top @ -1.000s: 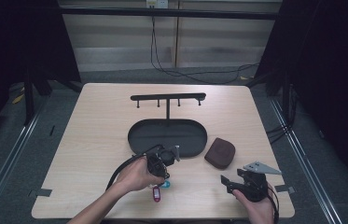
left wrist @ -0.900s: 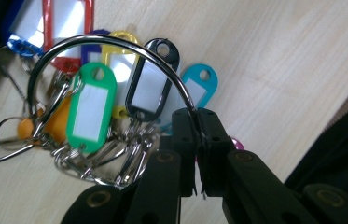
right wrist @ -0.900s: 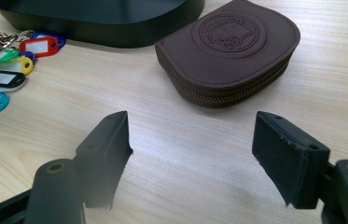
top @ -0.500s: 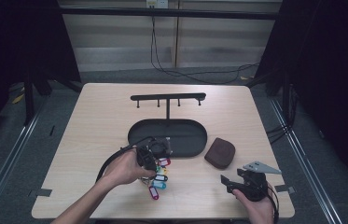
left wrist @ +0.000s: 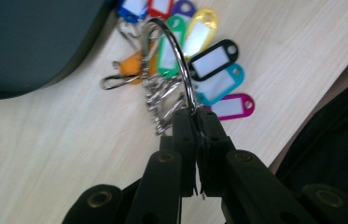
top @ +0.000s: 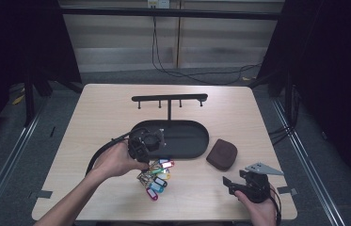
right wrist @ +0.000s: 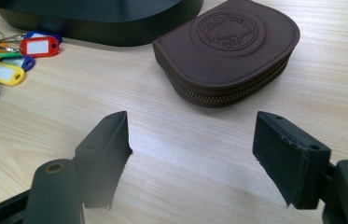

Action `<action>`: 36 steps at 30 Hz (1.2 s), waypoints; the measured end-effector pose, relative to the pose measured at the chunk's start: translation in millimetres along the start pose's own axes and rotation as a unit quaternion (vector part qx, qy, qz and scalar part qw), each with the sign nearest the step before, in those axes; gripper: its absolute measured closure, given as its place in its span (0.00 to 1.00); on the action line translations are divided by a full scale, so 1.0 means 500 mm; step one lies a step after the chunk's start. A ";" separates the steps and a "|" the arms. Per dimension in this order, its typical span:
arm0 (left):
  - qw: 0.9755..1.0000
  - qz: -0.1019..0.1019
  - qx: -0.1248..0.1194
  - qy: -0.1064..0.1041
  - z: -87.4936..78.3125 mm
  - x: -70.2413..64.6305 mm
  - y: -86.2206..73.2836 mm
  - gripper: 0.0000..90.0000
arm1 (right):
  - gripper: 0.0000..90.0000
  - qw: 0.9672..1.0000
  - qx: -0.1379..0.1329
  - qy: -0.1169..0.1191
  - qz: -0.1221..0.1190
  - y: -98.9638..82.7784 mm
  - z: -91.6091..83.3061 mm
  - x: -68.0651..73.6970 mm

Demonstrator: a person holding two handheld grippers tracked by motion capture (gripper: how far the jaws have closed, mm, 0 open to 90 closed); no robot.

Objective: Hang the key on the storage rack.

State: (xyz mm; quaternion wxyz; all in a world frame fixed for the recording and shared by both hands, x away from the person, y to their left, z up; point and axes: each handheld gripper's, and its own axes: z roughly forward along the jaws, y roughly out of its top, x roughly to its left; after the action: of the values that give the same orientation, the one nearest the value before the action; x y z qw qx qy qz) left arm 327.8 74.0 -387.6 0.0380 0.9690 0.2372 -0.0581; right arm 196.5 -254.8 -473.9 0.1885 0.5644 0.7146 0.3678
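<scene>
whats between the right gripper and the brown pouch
Bare wood. In the right gripper view, only tabletop lies between the open right gripper and the brown pouch.

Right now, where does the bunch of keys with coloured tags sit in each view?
High view: bunch of keys hangs at lower centre, under the left tongs.
Left gripper view: top centre, its big ring pinched in the tongs.
Right gripper view: far left edge.
Shared landmark: the black oval tray beside the keys.
</scene>
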 end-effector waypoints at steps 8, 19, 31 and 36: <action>1.000 -0.009 -0.016 0.014 -0.038 0.018 -0.012 0.98 | 0.30 1.000 0.000 0.002 0.000 0.001 0.001 0.000; 0.999 -0.012 -0.021 0.027 -0.077 0.025 -0.019 0.98 | 0.30 1.000 0.002 0.001 0.000 0.001 0.002 0.000; 0.999 -0.008 -0.032 0.011 -0.095 0.031 -0.029 0.98 | 0.30 1.000 0.005 0.000 -0.002 0.002 0.006 0.000; 0.999 -0.007 -0.035 0.007 -0.113 0.031 -0.030 0.98 | 0.30 1.000 0.005 0.000 -0.002 0.002 0.007 0.000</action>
State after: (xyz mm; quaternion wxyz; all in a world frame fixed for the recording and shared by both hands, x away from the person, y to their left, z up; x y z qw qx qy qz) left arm 339.9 99.9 -334.5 0.0694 0.9658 0.2461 -0.0434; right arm 199.6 -253.8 -475.2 0.1865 0.5641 0.7173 0.3641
